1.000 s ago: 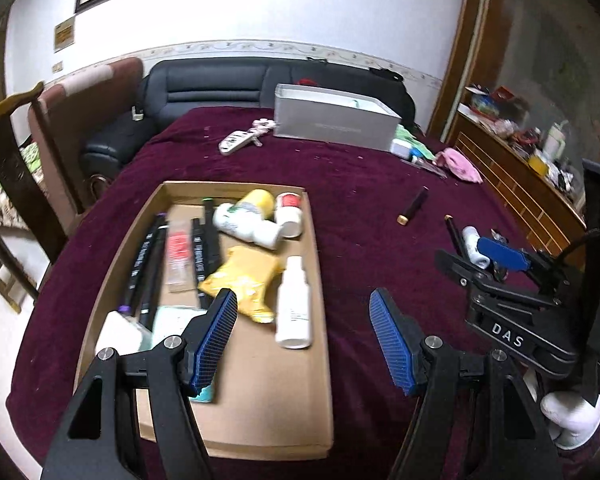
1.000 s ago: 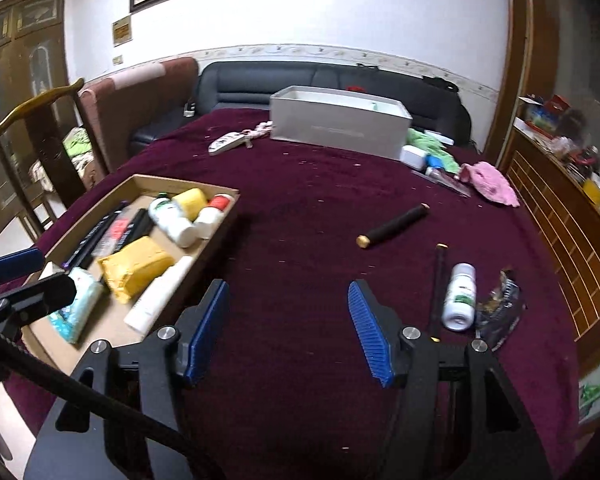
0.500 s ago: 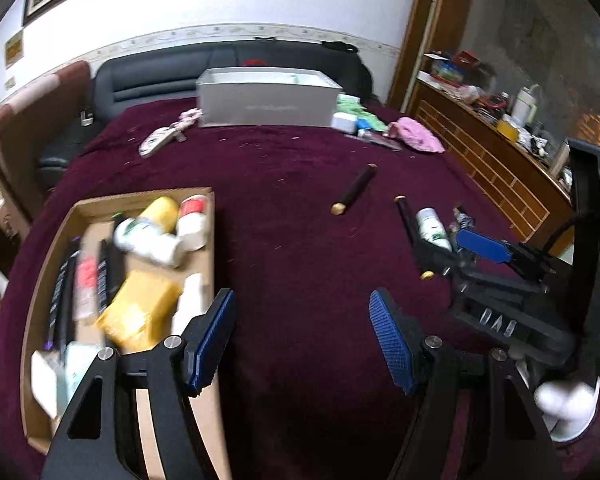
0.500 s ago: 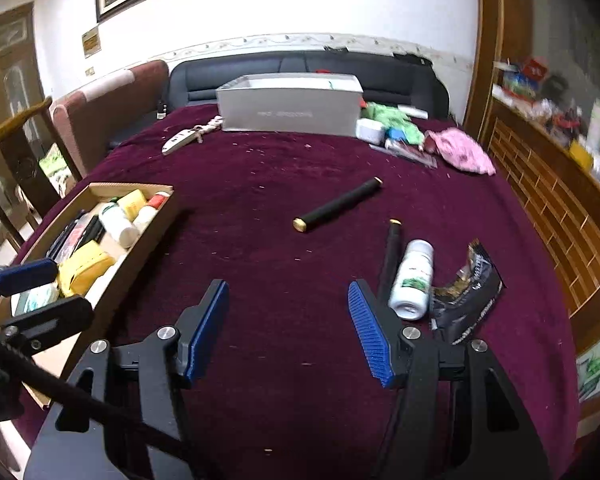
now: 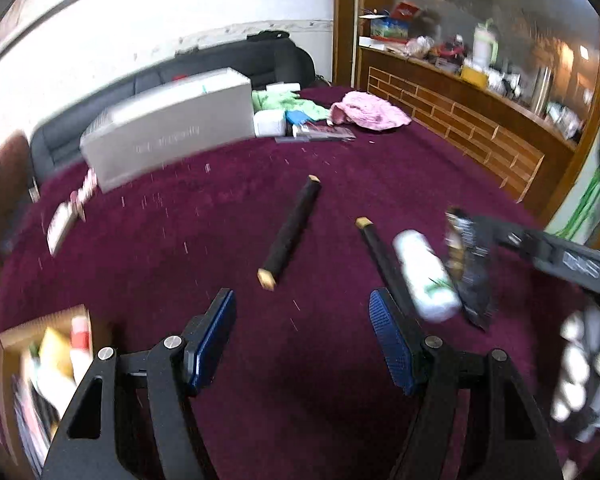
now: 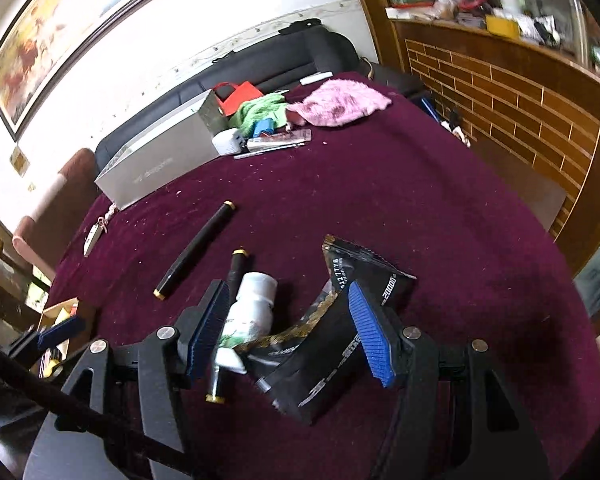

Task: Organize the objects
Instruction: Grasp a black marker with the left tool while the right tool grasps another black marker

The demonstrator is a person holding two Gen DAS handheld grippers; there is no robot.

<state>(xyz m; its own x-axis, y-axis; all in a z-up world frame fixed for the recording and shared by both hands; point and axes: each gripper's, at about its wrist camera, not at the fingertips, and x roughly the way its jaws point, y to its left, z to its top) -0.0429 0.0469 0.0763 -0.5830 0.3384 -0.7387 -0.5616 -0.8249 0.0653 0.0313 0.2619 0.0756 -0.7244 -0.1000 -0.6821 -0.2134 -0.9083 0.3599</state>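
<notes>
Loose on the dark red tablecloth lie a black tube with gold ends (image 5: 292,232) (image 6: 196,248), a second thinner black tube (image 5: 380,256) (image 6: 236,266), a white bottle (image 5: 424,276) (image 6: 256,304) and a black foil packet (image 5: 468,268) (image 6: 340,320). My right gripper (image 6: 288,312) hangs open just over the bottle and packet, its pads off them. My left gripper (image 5: 302,320) stands open over bare cloth, short of the thicker tube. A cardboard tray (image 5: 40,332) (image 6: 56,310) with sorted items sits at the left edge.
A grey box (image 5: 168,132) (image 6: 160,164) stands at the table's far side, with a green cloth (image 6: 260,110), a pink cloth (image 5: 368,110) (image 6: 340,104) and small items beside it. A wooden counter (image 6: 520,92) runs along the right, past the table edge.
Both grippers have swept right across the table, away from the tray and toward the loose tubes, bottle and packet. Both have rolled, tilting the views. The jaws kept the same width.
</notes>
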